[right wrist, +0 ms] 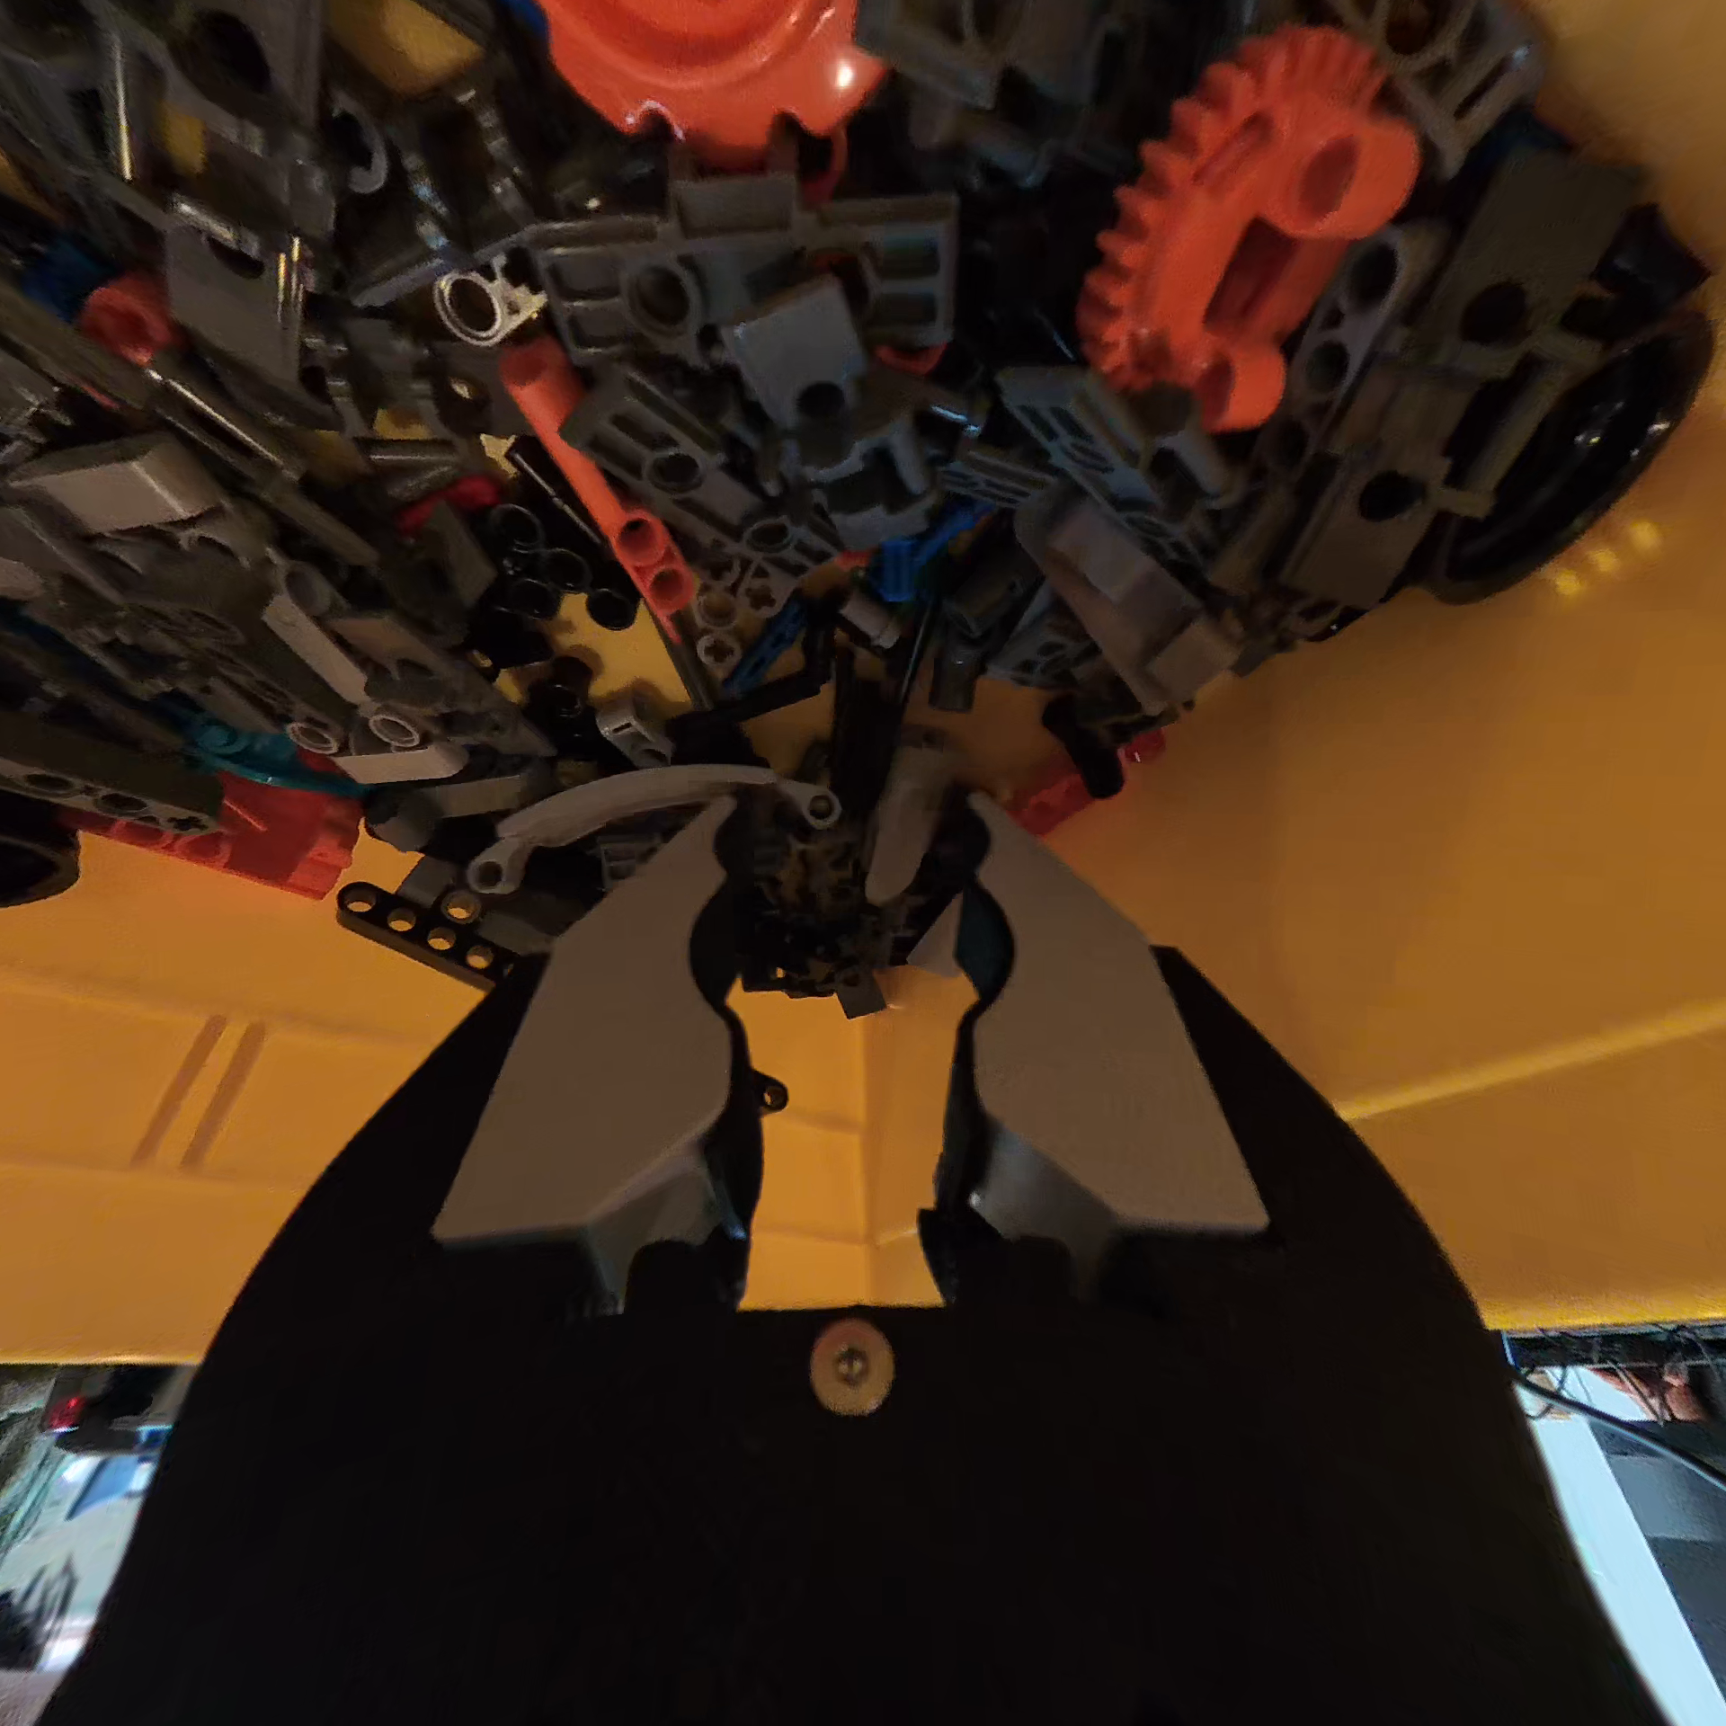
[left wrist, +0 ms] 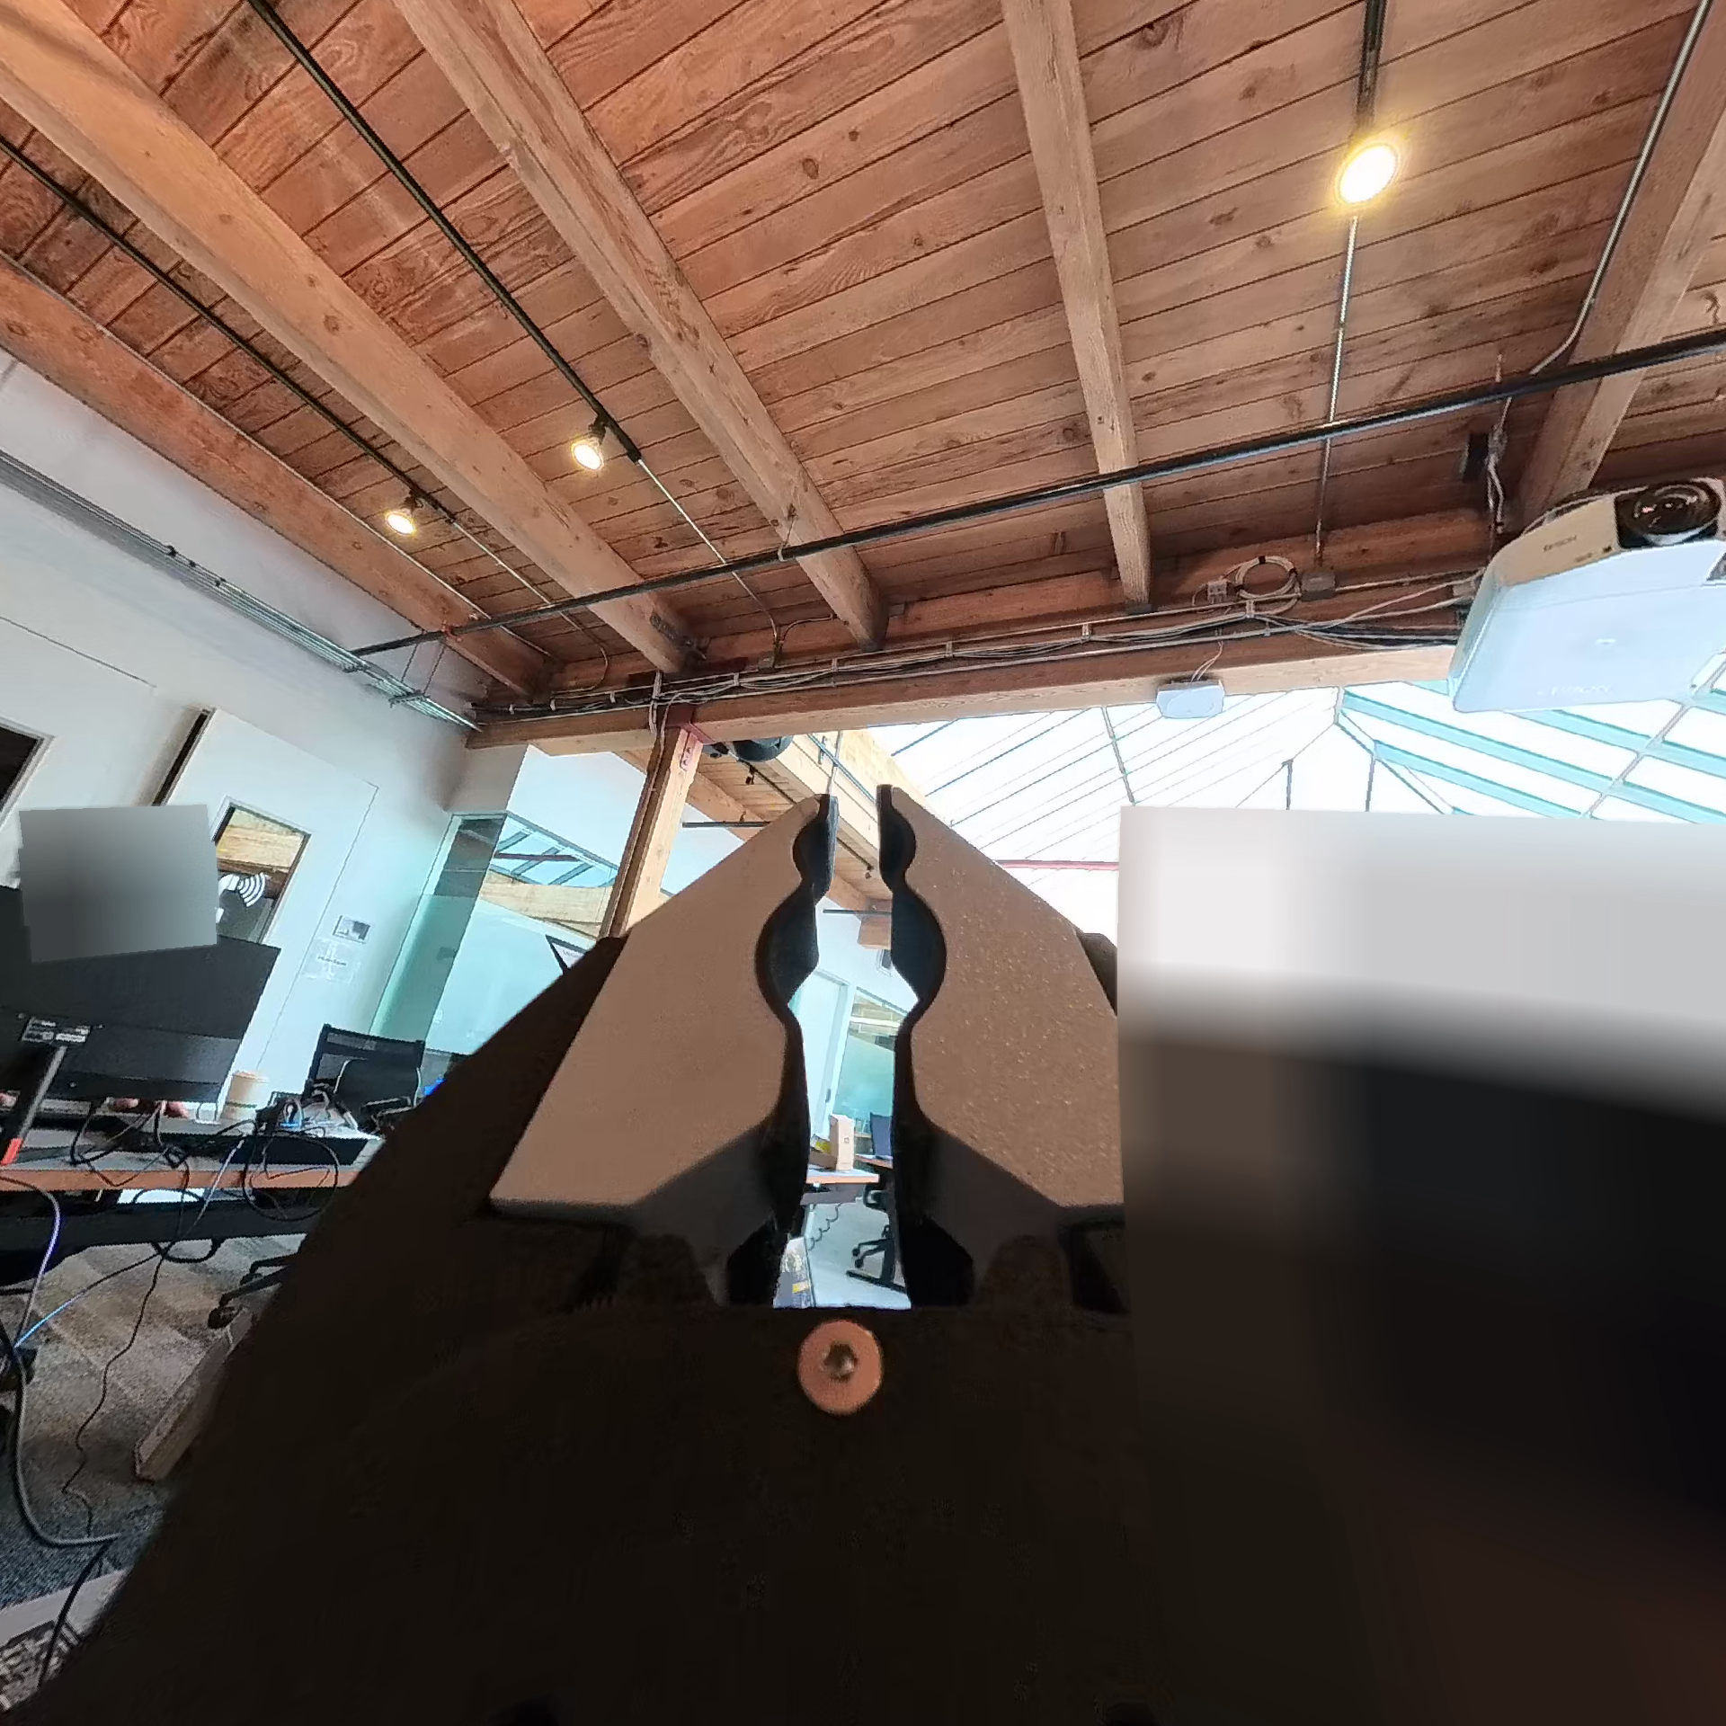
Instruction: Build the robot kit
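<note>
Overhead, the left gripper (left wrist: 852,803) tilts steeply upward, its jaws nearly pressed together with only a thin slit of daylight between the wavy inner faces and nothing held. Just past the tips rises a wooden post (left wrist: 654,841), and above that run the beams and planks of a wooden ceiling (left wrist: 841,280) with small spotlights (left wrist: 587,454) on black tracks. To the right of the jaws hangs a white projector (left wrist: 1588,616) before a bright skylight (left wrist: 1214,756). Low to the left stands a table (left wrist: 177,1172) carrying a dark monitor (left wrist: 140,1009) and tangled cables, with black office chairs (left wrist: 364,1065) behind it.

The right gripper (right wrist: 848,813) points down into a yellow bin (right wrist: 1401,934), its jaws spread apart. Between them sits a dark clump of small plastic building parts (right wrist: 822,897); whether the tips touch it cannot be told. Just beyond lies a curved grey piece (right wrist: 635,794), then a heap of grey, black and red beams, and farther still an orange toothed gear (right wrist: 1242,224) and a black wheel (right wrist: 1578,467).
</note>
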A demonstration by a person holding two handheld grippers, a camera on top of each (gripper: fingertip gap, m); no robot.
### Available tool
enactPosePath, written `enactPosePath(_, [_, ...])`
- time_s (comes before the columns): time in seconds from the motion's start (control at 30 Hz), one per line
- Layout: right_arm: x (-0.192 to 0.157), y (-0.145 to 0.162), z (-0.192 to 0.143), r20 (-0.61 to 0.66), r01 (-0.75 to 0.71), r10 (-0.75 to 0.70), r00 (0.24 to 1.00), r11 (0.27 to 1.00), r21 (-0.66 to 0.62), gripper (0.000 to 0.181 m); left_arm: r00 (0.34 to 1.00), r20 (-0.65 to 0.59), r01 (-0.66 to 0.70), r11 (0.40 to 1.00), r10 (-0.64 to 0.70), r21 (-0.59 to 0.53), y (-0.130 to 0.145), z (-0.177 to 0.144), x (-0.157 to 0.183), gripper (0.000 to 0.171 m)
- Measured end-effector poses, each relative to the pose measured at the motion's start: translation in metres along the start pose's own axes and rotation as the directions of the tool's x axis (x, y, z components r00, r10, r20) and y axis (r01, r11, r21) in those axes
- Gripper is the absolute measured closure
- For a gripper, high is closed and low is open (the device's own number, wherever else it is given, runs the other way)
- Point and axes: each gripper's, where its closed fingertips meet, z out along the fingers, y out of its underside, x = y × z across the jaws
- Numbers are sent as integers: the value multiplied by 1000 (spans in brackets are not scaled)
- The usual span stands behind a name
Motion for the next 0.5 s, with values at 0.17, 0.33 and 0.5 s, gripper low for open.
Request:
enactPosePath(0.17, [-3, 8, 1, 18, -4, 4, 1000, 1000, 0, 159, 1000, 0, -4, 1000, 4, 10, -3, -2, 1, 165])
enactPosePath(0.33, [-1, 12, -9, 14, -8, 7, 1000, 999, 36, 173, 1000, 0, -3, 1000, 3, 8, -2, -1, 1, 165])
enactPosePath(0.5, [0, 2, -24, 36, -23, 19, 999, 993, 116, 175, 1000, 0, -2, 1000, 2, 8, -2, -1, 0, 165])
